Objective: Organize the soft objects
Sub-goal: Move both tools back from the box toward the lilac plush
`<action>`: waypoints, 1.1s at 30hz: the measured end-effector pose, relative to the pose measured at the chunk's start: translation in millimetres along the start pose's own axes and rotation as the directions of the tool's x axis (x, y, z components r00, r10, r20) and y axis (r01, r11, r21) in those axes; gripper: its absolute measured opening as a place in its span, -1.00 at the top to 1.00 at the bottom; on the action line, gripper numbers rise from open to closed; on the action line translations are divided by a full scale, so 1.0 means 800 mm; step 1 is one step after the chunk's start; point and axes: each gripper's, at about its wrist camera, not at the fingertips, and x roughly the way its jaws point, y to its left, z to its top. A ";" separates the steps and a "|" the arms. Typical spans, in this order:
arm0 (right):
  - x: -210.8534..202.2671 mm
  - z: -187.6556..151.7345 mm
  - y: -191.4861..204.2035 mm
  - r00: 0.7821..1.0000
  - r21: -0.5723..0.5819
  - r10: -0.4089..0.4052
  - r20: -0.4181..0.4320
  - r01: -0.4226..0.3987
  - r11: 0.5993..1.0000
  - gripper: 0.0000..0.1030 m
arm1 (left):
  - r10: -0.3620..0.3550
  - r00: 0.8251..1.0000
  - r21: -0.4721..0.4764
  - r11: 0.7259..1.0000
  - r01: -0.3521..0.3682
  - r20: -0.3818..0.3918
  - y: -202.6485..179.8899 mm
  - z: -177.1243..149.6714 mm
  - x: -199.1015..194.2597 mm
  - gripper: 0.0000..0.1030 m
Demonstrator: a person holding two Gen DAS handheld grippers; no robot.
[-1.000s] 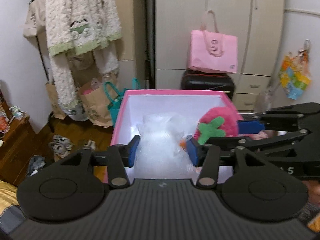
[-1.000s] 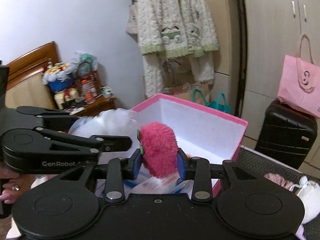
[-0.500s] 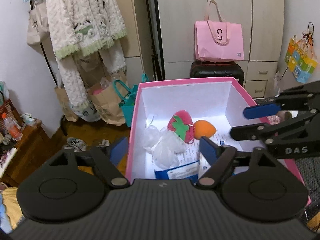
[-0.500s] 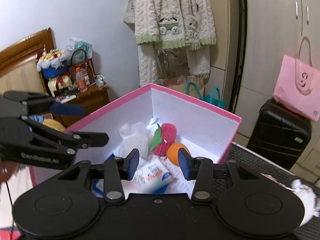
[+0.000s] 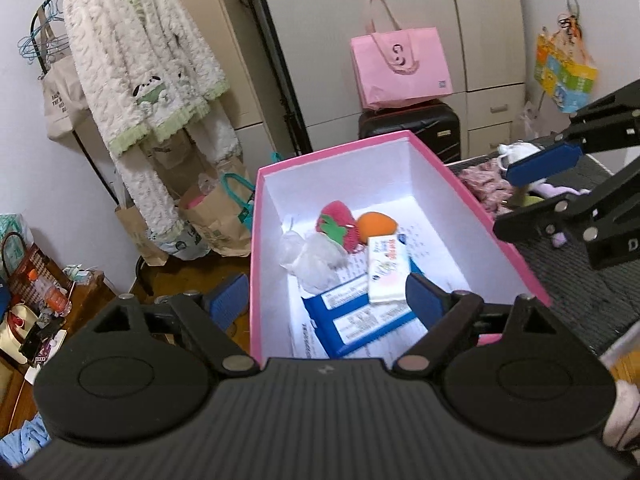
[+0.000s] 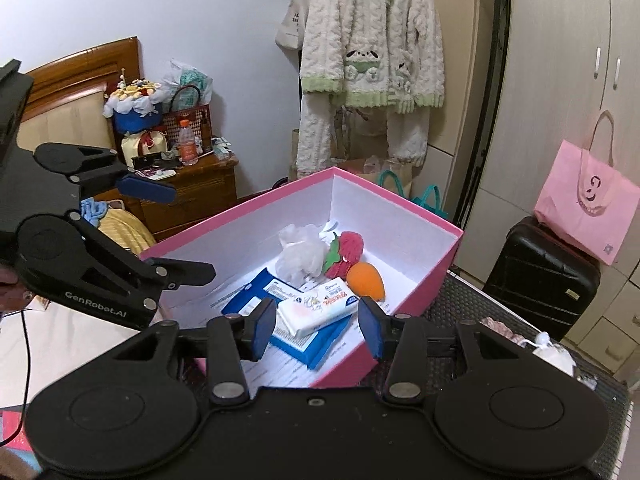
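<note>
A pink box (image 5: 472, 200) (image 6: 424, 220) with white inside holds a white mesh puff (image 5: 316, 260) (image 6: 300, 254), a red strawberry plush (image 5: 338, 222) (image 6: 348, 250), an orange sponge (image 5: 376, 224) (image 6: 366, 280), a tissue pack (image 5: 388, 270) (image 6: 318, 308) and blue packs (image 5: 360, 316) (image 6: 256, 292). My left gripper (image 5: 328, 300) is open and empty above the box's near end. My right gripper (image 6: 318, 332) is open and empty above the box's near corner. Each gripper shows in the other's view, the right one (image 5: 560, 184) and the left one (image 6: 160, 232).
More soft items, pinkish cloth (image 5: 486, 188) (image 6: 500, 330) and a white pouch (image 6: 554, 354), lie on the dark mat (image 5: 580, 288) right of the box. A black suitcase (image 6: 540, 272) with a pink bag (image 6: 588, 204), a fleece robe (image 5: 144, 92) and a nightstand (image 6: 188, 188) stand around.
Both grippers opened: the left let go of the white puff, the right let go of the strawberry plush; both now lie in the box. Both grippers rose and pulled back.
</note>
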 end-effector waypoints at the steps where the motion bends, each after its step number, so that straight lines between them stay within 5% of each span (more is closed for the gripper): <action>1: -0.007 -0.002 0.001 1.000 -0.002 -0.002 0.004 0.002 1.000 -0.04 | -0.005 1.000 0.004 1.000 0.005 0.000 -0.003 -0.001 -0.005 -0.67; 9: -0.055 -0.021 0.010 1.000 -0.016 -0.002 0.024 0.003 1.000 -0.26 | -0.059 0.998 0.020 0.998 0.059 -0.008 -0.023 -0.010 -0.037 -0.76; 19: -0.109 -0.074 0.007 0.999 -0.024 -0.023 0.041 0.024 0.999 -0.29 | -0.119 0.992 0.104 0.987 0.124 -0.047 -0.069 -0.020 -0.059 -0.86; 25: -0.134 -0.112 -0.013 0.996 0.039 -0.067 0.062 0.065 0.997 -0.37 | -0.210 0.976 0.057 0.975 0.213 -0.057 -0.101 -0.027 -0.053 -0.89; 33: -0.135 -0.173 -0.050 0.985 0.132 -0.164 0.057 0.156 0.979 -0.43 | -0.327 0.944 0.065 0.944 0.324 0.046 -0.158 -0.025 -0.042 -0.89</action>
